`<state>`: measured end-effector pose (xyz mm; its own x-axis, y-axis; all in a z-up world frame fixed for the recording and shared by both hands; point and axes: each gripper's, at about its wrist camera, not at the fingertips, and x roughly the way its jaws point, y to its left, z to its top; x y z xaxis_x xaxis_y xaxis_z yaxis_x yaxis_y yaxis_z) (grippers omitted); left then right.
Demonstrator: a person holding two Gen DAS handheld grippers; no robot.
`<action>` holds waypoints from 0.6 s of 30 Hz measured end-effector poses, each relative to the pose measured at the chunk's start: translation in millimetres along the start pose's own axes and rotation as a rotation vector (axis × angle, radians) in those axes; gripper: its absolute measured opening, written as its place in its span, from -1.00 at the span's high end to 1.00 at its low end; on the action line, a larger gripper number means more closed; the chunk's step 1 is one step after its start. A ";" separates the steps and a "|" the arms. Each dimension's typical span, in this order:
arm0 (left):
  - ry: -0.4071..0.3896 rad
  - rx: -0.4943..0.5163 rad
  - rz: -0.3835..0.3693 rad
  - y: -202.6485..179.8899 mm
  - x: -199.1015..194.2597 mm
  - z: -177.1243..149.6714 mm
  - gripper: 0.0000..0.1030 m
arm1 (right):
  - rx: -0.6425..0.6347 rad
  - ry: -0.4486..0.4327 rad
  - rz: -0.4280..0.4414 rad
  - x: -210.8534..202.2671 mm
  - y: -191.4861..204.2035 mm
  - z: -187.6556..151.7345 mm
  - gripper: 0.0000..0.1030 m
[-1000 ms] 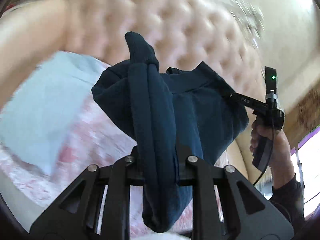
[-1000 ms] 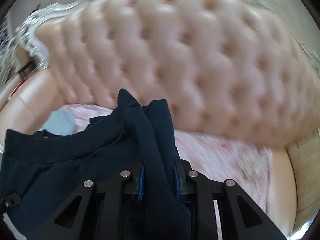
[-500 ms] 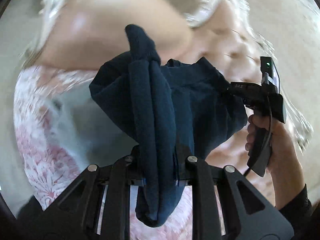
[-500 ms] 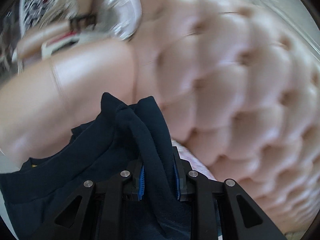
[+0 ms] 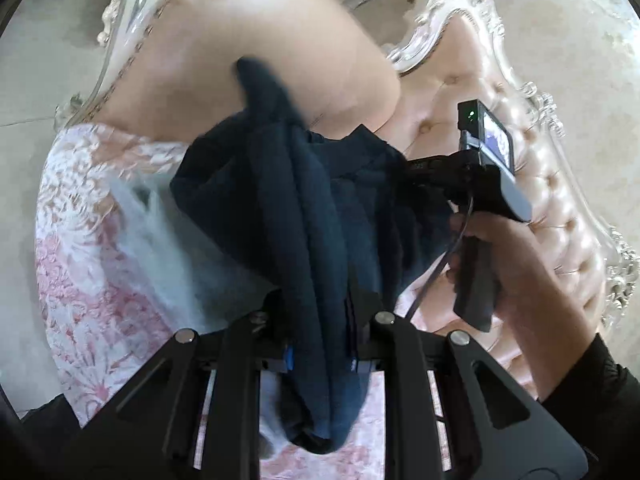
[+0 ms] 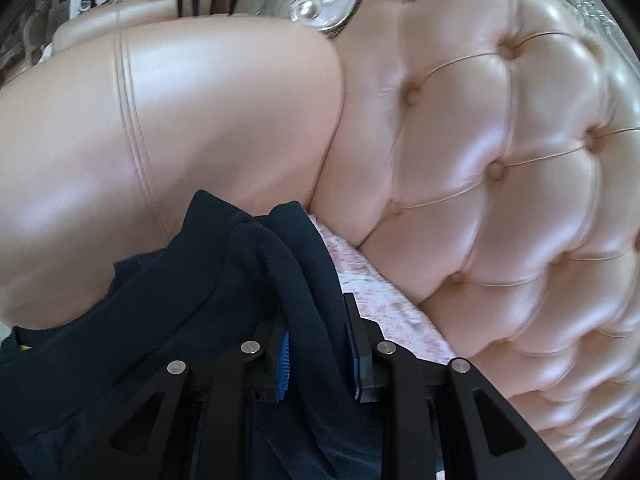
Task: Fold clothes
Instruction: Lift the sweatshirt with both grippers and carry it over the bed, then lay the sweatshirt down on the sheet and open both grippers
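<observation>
A dark navy garment (image 5: 304, 208) hangs bunched between both grippers above the sofa seat. My left gripper (image 5: 320, 332) is shut on a thick fold of it, which droops down past the jaws. The right gripper (image 6: 318, 344) is shut on another rolled fold of the navy garment (image 6: 224, 280), its blue pads (image 6: 283, 364) pressing the cloth. In the left wrist view the right-hand gripper tool (image 5: 476, 168) shows at the garment's right edge, held by a person's hand (image 5: 516, 264). A pale light-blue cloth (image 5: 160, 240) lies on the seat below, blurred.
A pink-and-white floral cover (image 5: 84, 240) is spread over the seat. The peach leather sofa arm (image 6: 168, 128) and tufted backrest (image 6: 500, 168) rise close behind the garment. A silver carved frame (image 5: 452, 4) edges the sofa. A dark sleeve (image 5: 596, 400) is at lower right.
Both grippers have swung left and down toward the sofa's arm corner with the navy garment still held. The views have rolled, and the right gripper has drawn closer to the backrest.
</observation>
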<state>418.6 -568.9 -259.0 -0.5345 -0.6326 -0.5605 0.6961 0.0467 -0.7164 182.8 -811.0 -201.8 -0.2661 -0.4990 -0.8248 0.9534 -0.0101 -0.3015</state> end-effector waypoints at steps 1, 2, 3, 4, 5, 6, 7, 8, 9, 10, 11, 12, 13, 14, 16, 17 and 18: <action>0.004 -0.002 0.005 3.2 1.4 0.5 0.59 | -0.001 0.010 0.000 6.5 2.3 -2.3 0.57; 0.008 -0.002 0.009 6.1 2.8 1.2 0.59 | 0.003 0.018 -0.001 12.7 3.4 -4.6 0.57; 0.009 0.000 0.010 7.9 3.8 2.4 0.59 | 0.008 0.024 0.000 16.5 4.3 -6.1 0.57; 0.010 -0.001 0.012 8.4 4.9 2.7 0.58 | 0.011 0.026 0.003 18.7 5.3 -7.0 0.56; 0.011 -0.003 0.015 8.4 5.9 2.5 0.56 | 0.015 0.029 0.006 21.0 6.2 -7.9 0.56; 0.012 -0.006 0.018 8.5 7.0 2.3 0.55 | 0.015 0.030 0.006 22.5 6.4 -8.5 0.55; 0.013 -0.009 0.021 8.5 8.0 2.0 0.55 | 0.012 0.030 0.005 23.6 6.0 -8.8 0.54; 0.014 -0.011 0.024 9.0 8.3 1.6 0.54 | 0.009 0.029 0.004 24.6 5.7 -9.1 0.48; 0.014 -0.012 0.029 9.8 7.7 1.3 0.53 | 0.006 0.029 0.003 25.7 5.3 -9.4 0.47; 0.015 -0.010 0.033 8.6 11.3 2.6 0.53 | 0.003 0.029 0.002 26.7 4.9 -9.7 0.47; 0.016 -0.009 0.038 8.5 12.5 2.9 0.48 | -0.003 0.029 -0.005 28.6 5.6 -10.7 0.39; 0.017 -0.011 0.043 10.9 9.1 1.3 0.38 | -0.010 0.031 -0.017 30.9 7.0 -12.3 0.36; 0.019 -0.014 0.048 11.5 11.1 2.7 0.32 | -0.017 0.034 -0.027 35.6 7.1 -14.5 0.35; 0.024 -0.015 0.051 12.5 12.2 3.6 0.17 | -0.018 0.036 -0.034 40.4 6.6 -17.0 0.30; 0.046 -0.007 0.043 16.3 9.4 3.5 0.08 | -0.011 0.035 -0.040 45.9 5.5 -21.2 0.20; 0.054 -0.001 0.039 17.8 6.5 3.8 0.06 | 0.008 0.022 -0.031 42.5 0.6 -21.5 0.19; 0.056 0.012 0.035 18.3 -0.3 5.0 0.01 | 0.034 0.004 -0.018 36.7 -6.8 -21.1 0.18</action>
<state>433.9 -571.8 -269.8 -0.5353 -0.5862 -0.6082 0.7204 0.0592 -0.6911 163.6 -811.0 -240.2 -0.2837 -0.4950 -0.8213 0.9528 -0.0487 -0.2998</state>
